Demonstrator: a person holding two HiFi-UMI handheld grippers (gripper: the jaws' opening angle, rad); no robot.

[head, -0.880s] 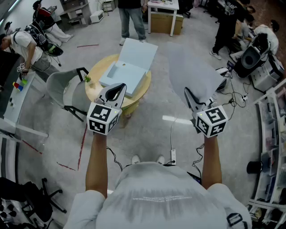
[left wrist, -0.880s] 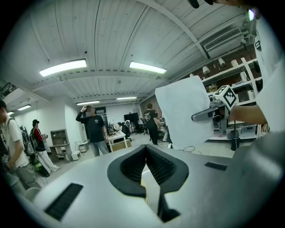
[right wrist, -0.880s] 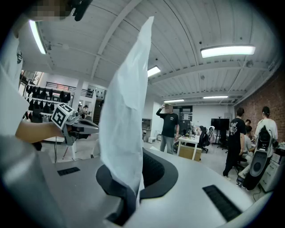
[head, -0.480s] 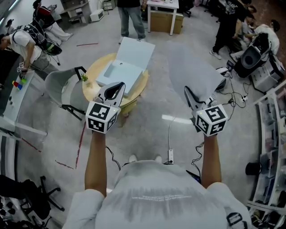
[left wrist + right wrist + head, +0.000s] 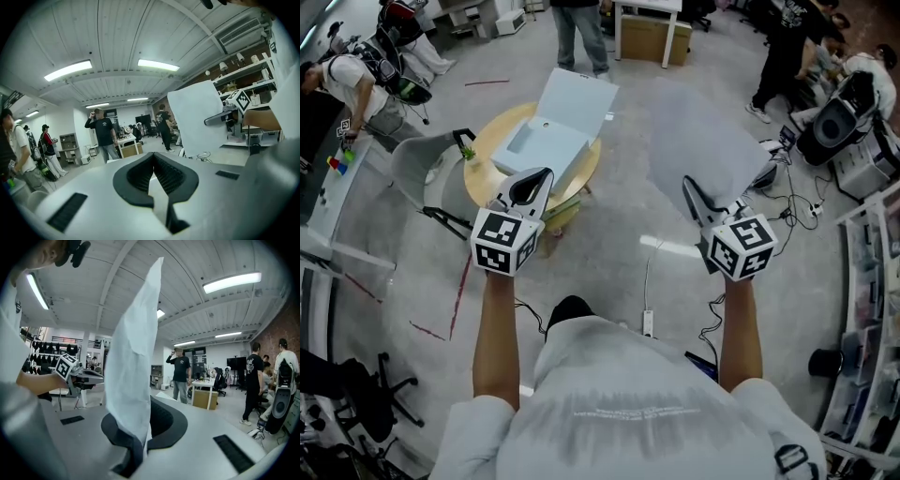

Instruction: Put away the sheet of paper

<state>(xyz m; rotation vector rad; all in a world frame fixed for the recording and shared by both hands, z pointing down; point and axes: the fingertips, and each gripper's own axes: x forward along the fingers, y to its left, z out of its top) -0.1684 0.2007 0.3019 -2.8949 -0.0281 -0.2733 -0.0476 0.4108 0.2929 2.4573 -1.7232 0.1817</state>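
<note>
My right gripper (image 5: 690,190) is shut on the lower edge of a pale sheet of paper (image 5: 703,141), which stands upright above it. In the right gripper view the paper (image 5: 133,366) rises from between the closed jaws (image 5: 142,430) and hides the left part of the room. My left gripper (image 5: 544,175) is shut with nothing in it (image 5: 152,157), and hovers near a round wooden table (image 5: 490,142). On that table lies an open light-blue box (image 5: 548,145) with its lid raised. The left gripper view shows the paper (image 5: 199,117) off to its right.
A grey chair (image 5: 417,173) stands left of the table, and a small green plant (image 5: 467,150) sits on the table's edge. People (image 5: 581,28) stand at the back. A speaker (image 5: 839,117), cables (image 5: 778,187) and shelves (image 5: 862,281) fill the right side. A power strip (image 5: 647,323) lies at my feet.
The table with the box has drifted left and nearer in the head view as the person steps forward. Both grippers keep their pose, and the paper stays held.
</note>
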